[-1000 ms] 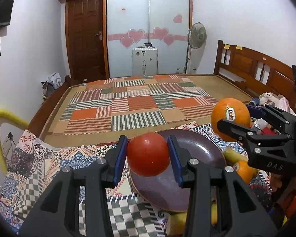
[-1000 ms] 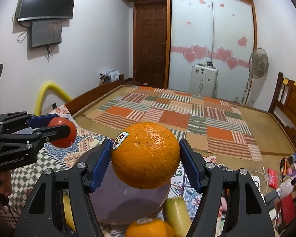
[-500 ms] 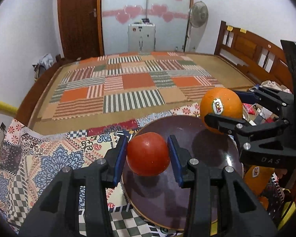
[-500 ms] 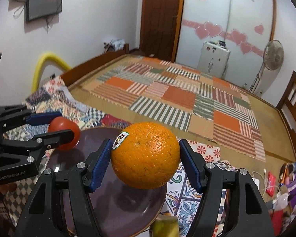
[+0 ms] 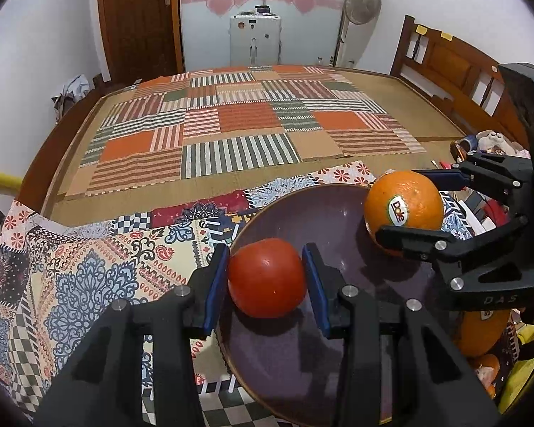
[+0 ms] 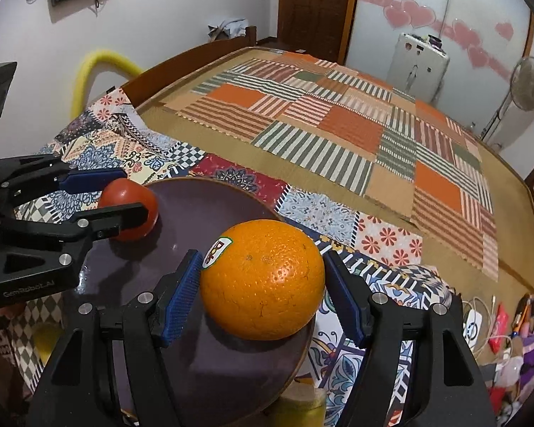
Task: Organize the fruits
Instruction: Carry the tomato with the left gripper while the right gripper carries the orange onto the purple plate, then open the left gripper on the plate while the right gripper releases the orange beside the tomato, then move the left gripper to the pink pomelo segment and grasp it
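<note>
My left gripper [image 5: 266,281] is shut on a red tomato [image 5: 267,277], held just over the left part of a dark purple plate [image 5: 302,356]. My right gripper [image 6: 261,281] is shut on a large orange [image 6: 263,279] with a Dole sticker, hanging over the plate's [image 6: 213,356] right side. In the left wrist view the orange [image 5: 404,210] and the right gripper [image 5: 423,210] show at the right. In the right wrist view the tomato [image 6: 130,208] and the left gripper [image 6: 114,195] show at the left. Whether either fruit touches the plate I cannot tell.
The plate lies on a patterned patchwork cloth [image 5: 89,267]. More oranges [image 5: 480,331] and a yellow fruit [image 6: 302,405] sit by the plate's near right edge. A striped mat [image 5: 238,131] covers the bed behind. Clutter [image 6: 509,327] lies at the far right.
Both grippers have come down and tilted toward the plate, each still gripping its fruit. The plate now fills more of both views.
</note>
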The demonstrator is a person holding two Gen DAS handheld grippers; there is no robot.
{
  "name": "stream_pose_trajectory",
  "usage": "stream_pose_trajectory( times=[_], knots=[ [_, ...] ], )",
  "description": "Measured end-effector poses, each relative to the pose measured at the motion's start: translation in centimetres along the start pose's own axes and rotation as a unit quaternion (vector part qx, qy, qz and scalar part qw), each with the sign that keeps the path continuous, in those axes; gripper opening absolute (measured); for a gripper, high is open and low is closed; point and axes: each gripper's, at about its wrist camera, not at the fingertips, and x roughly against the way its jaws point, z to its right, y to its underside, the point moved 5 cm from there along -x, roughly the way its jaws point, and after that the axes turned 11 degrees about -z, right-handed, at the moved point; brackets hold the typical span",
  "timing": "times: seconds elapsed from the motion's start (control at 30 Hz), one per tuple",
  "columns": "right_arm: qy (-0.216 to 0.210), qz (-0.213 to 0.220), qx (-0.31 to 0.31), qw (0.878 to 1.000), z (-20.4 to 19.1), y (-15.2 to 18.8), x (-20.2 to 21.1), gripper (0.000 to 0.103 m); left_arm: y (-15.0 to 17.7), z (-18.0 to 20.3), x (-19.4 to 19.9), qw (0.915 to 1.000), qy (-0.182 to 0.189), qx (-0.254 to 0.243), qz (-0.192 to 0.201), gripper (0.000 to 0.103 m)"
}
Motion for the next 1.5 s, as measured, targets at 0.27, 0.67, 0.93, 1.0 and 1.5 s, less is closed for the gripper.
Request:
stream_pose_trajectory(
  times=[0.27,0.67,0.93,1.0,1.5],
  knots=[
    [0.004,0.001,-0.004,1.0,-0.1,0.3,0.0,0.067,0.0,0.0,0.2,1.0,-0.001,0.005,0.006,0.052],
    [0.027,0.069,-0.011,0.997,-0.1,0.5,3.6,0.078,0.8,0.2,4.3,0.9983,-0.015,0.0,0.056,0.063],
    [0.043,0.128,-0.029,0.99,-0.3,2.6,8.1,0.078,2.4,0.5,7.9,0.9957,-0.03,0.0,0.088,0.065],
    [0.048,0.141,-0.031,0.988,-0.6,3.4,9.2,0.078,3.1,0.7,9.0,0.995,-0.031,-0.001,0.095,0.066],
    [0.068,0.192,-0.052,0.978,-3.8,11.0,13.0,0.082,10.0,5.6,14.8,0.9902,-0.027,-0.028,0.134,0.079]
  ],
)
